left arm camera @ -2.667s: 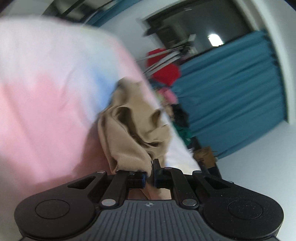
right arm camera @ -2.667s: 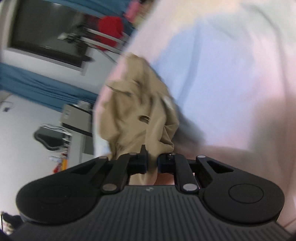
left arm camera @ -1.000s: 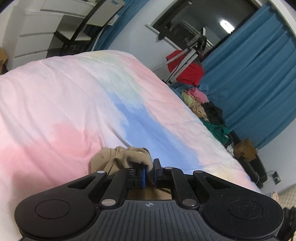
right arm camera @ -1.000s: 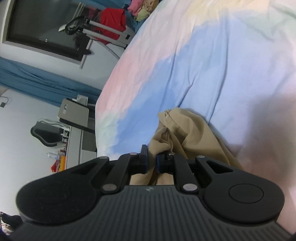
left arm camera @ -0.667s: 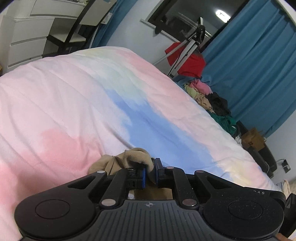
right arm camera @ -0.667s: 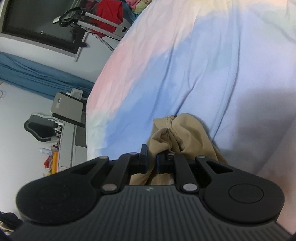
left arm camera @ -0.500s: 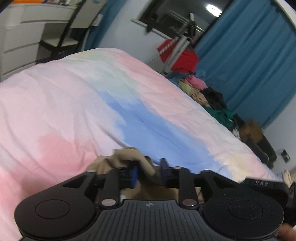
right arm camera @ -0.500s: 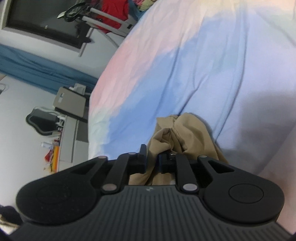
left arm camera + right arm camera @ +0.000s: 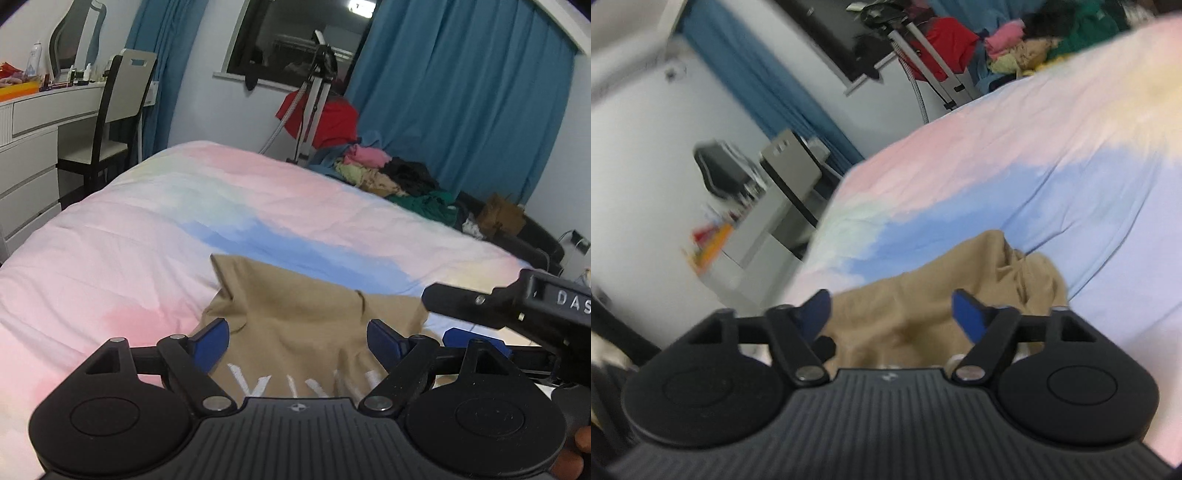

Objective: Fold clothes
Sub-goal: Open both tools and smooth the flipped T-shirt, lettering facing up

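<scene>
A bed (image 9: 147,229) is covered by a quilt dyed in pink, blue, pale green and yellow patches. Beyond its far edge, a pile of clothes (image 9: 399,181) in pink, yellow, black and green is heaped near the far right corner. A red garment (image 9: 332,122) is draped over a metal stand (image 9: 314,96) behind that far edge. Blue curtains (image 9: 461,103) are hung on either side of a dark window (image 9: 295,40). Off the bed's left edge, a chair (image 9: 118,110) with a pale back is drawn up to a white dresser (image 9: 33,122), on which small bottles and a mirror (image 9: 77,33) are set.
</scene>
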{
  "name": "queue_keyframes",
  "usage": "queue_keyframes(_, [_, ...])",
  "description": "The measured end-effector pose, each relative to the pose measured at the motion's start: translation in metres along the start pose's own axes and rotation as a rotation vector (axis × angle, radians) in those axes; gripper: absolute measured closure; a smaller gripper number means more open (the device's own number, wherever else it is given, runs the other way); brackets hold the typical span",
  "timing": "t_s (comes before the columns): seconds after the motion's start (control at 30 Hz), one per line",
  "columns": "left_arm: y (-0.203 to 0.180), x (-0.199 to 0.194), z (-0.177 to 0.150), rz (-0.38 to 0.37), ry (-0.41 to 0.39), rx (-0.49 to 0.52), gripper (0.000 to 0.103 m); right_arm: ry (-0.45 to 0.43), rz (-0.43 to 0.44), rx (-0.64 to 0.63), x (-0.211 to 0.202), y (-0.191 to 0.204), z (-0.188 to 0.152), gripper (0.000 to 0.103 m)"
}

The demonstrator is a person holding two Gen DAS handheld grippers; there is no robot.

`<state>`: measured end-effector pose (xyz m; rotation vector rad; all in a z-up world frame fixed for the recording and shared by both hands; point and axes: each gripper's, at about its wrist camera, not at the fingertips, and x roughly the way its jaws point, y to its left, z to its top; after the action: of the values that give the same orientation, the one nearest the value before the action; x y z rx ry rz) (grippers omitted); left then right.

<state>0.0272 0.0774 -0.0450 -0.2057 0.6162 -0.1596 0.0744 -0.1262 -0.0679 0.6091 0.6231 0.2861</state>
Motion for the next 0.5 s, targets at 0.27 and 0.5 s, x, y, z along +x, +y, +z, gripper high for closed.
queue_keyframes(0.27, [0.004,0.039,-0.007,0.063,0.086,0.106,0.020,0.076,-0.196,-0.138,0.057,-0.015,-0.001,0.048])
queue_keyframes(0.5, [0.003,0.047,-0.011,0.086,0.104,0.166,0.020,0.086,-0.256,-0.217,0.084,-0.013,-0.008,0.048])
